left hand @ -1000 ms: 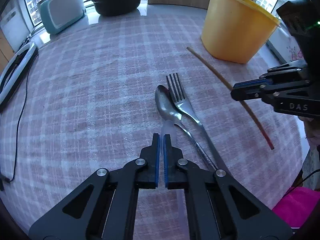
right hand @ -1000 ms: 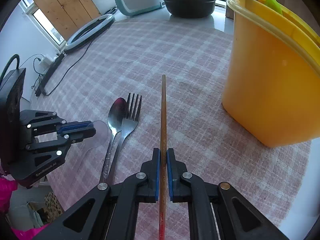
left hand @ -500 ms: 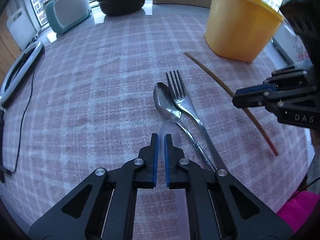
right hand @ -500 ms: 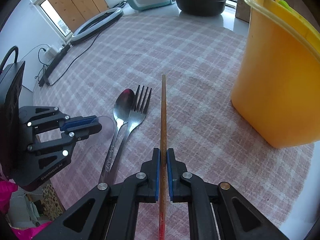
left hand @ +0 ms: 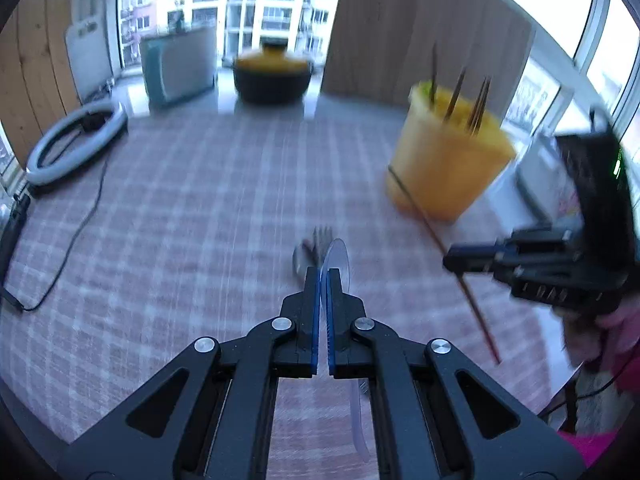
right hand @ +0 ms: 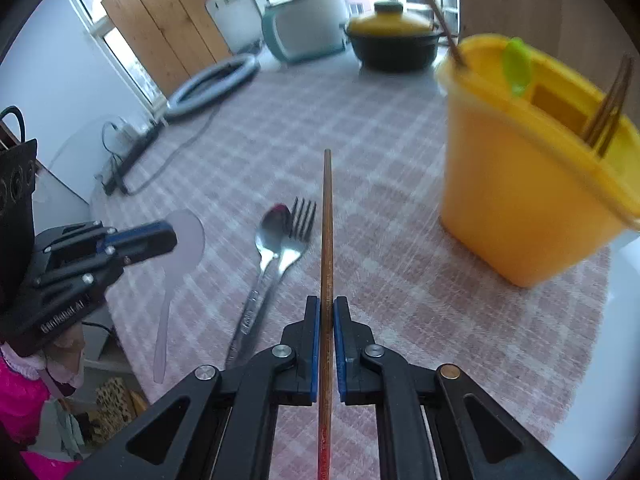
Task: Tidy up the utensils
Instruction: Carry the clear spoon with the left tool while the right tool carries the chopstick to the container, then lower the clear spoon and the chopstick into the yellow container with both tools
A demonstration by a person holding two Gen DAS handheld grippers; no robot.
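Observation:
My left gripper is shut on a clear plastic spoon, held in the air; its bowl pokes past the fingertips and its handle hangs below. From the right wrist view the same spoon dangles from the left gripper. My right gripper is shut on a brown wooden chopstick, lifted off the cloth and pointing forward. A metal spoon and fork lie side by side on the checked tablecloth. The yellow holder at the right contains chopsticks and a green spoon.
At the back stand a black pot with a yellow lid and a teal appliance. A ring light and its cable lie at the left. The table edge runs close at the right.
Both grippers have risen and tipped up, so more of the room shows. The clear spoon has come off the table in the left gripper; the chopstick has risen with the right.

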